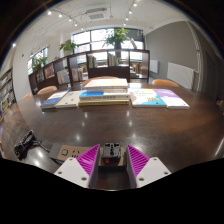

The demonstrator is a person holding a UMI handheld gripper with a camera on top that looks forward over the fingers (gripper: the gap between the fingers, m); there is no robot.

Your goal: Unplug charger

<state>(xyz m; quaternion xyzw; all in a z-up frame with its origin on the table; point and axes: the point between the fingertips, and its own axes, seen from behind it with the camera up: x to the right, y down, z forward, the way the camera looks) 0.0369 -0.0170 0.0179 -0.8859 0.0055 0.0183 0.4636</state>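
Claw (111, 160) poised low over the worktop's (150, 125) near edge, its purple pads (88, 158) parted narrowly with the charger (111, 154) standing between them, dead ahead, gaps at each side hard to judge. It looks plugged into a power strip (72, 152) trailing a black cable (28, 145) leftward; pulling straight back seems right.

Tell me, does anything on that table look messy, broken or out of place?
Nothing stands out. The books lie flat in tidy groups across the table. A black cable lies loosely coiled beside the power strip, which is ordinary. The charger sits between the tool's fingers.
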